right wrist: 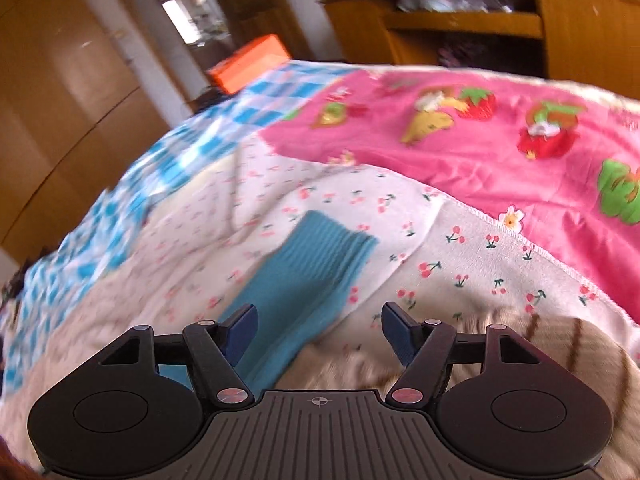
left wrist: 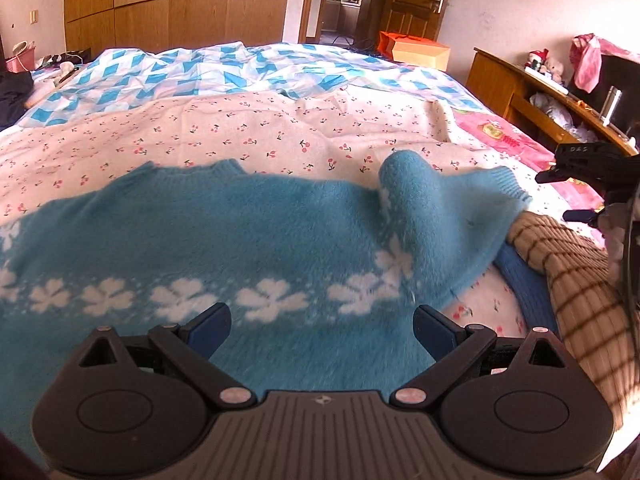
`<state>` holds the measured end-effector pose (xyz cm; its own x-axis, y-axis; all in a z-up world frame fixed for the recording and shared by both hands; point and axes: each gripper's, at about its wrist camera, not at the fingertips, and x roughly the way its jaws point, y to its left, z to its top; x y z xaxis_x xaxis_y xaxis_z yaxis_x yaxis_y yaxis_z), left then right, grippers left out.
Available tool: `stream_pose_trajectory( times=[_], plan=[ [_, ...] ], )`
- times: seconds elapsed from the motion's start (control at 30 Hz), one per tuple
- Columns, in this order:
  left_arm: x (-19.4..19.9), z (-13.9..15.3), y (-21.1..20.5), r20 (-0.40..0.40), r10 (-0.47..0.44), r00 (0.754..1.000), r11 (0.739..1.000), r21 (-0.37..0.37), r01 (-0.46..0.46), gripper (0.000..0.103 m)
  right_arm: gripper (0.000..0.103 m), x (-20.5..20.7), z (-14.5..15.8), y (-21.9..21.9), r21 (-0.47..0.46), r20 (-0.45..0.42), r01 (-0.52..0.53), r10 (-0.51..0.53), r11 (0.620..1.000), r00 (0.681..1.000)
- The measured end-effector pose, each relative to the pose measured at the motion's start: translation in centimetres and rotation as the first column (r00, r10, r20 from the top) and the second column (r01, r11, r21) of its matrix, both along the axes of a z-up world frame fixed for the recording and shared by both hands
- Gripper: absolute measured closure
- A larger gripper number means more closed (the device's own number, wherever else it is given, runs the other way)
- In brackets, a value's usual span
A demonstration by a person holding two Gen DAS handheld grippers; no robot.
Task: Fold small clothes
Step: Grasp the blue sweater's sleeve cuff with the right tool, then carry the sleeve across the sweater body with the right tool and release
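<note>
Sleeve-folding on blue sweater [left wrist: 240, 240], mid-step.
Both claws, left claw [left wrist: 322, 326] and right claw [right wrist: 319, 330], agape, empty; next: pinch sleeve cuff [right wrist: 320, 248] near bed's right edge.

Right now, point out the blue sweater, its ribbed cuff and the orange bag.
blue sweater [left wrist: 224, 232]: left wrist view, on the plain chest area above the white flowers.
ribbed cuff [right wrist: 320, 248]: right wrist view, on the ribbed sleeve end.
orange bag [left wrist: 412, 46]: left wrist view, on its front face.
</note>
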<state>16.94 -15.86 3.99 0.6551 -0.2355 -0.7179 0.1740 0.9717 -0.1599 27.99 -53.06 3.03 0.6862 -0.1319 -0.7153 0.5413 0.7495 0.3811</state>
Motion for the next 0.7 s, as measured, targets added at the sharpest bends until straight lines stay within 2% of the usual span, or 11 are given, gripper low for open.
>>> stream_pose_trajectory(
  times=[0.1,0.27,0.3,0.33,0.4,0.43,0.53,0.7],
  plan=[
    [1.0,-0.8,-0.8,-0.02,0.0,1.0,1.0,0.006,0.001,0.002,0.034,2.1,-2.5,-1.4,0.105,-0.038,0.032,-0.028,0.994,0.999],
    [1.1,-1.8,-1.4,-0.049,-0.007,0.999,1.0,0.025,0.008,0.002,0.034,3.3,-4.3,-0.6,0.115,-0.045,0.0,0.005,0.993,0.999],
    [1.1,-1.9,-1.4,-0.052,-0.005,0.999,1.0,0.027,0.006,0.002,0.043,3.2,-4.4,-0.6,0.121,-0.038,-0.001,0.005,0.993,0.999],
    [1.0,-2.0,-1.4,-0.056,-0.004,0.998,1.0,0.027,0.005,0.002,0.062,3.2,-4.5,-0.7,0.137,-0.034,-0.002,0.006,0.991,0.999],
    [0.9,-1.9,-1.5,-0.062,-0.005,0.998,1.0,0.017,0.006,0.002,0.082,3.0,-4.5,-0.8,0.193,-0.012,-0.017,0.019,0.981,1.0],
    [0.8,-1.7,-1.6,-0.058,-0.009,0.998,1.0,0.01,0.01,0.002,0.087,2.8,-4.2,-0.7,0.207,0.003,-0.026,0.026,0.978,1.0],
    [0.3,-0.5,-1.8,-0.021,-0.023,1.0,1.0,0.014,0.024,0.002,0.092,1.5,-2.4,0.2,0.2,0.072,-0.055,0.042,0.978,0.997],
    [-1.1,0.9,0.4,0.038,0.005,0.999,1.0,0.024,-0.006,0.001,0.093,-1.6,2.9,3.1,0.162,0.197,-0.143,0.11,0.977,0.974]
  ],
)
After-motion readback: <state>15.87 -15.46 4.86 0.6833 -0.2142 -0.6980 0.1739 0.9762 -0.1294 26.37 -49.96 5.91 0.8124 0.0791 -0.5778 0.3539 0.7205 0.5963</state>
